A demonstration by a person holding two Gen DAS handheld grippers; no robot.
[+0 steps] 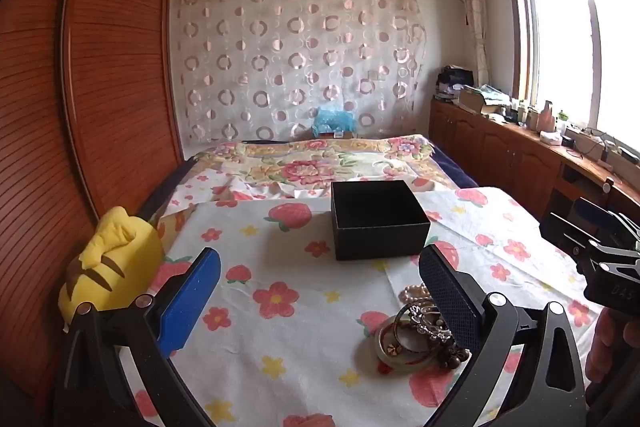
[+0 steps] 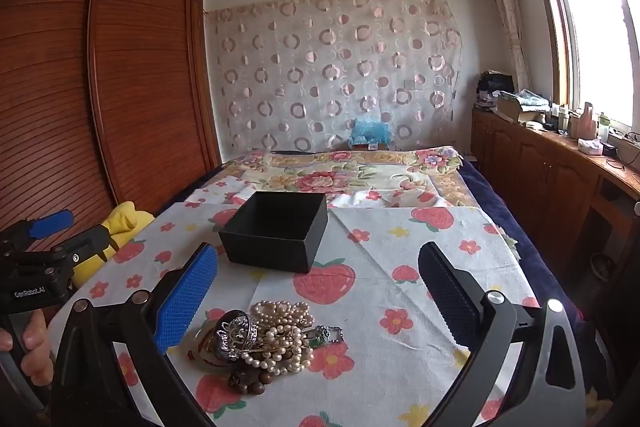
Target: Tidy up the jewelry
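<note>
A black open-top box (image 1: 378,219) stands empty on the strawberry-print cloth (image 1: 288,327); it also shows in the right wrist view (image 2: 276,233). A pile of jewelry (image 2: 264,337), with a pearl necklace, silver pieces, bangles and dark wooden beads, lies on the cloth in front of the box. In the left wrist view the pile (image 1: 416,335) sits beside and partly behind my left gripper's right finger. My left gripper (image 1: 320,301) is open and empty above the cloth. My right gripper (image 2: 318,297) is open and empty, with the pile low between its fingers, nearer the left one.
A yellow plush toy (image 1: 108,267) lies at the cloth's left edge. A floral bed (image 1: 316,163) stretches behind the box. A wooden wardrobe (image 1: 100,87) stands at the left, a cluttered wooden cabinet (image 1: 520,143) under the window at the right.
</note>
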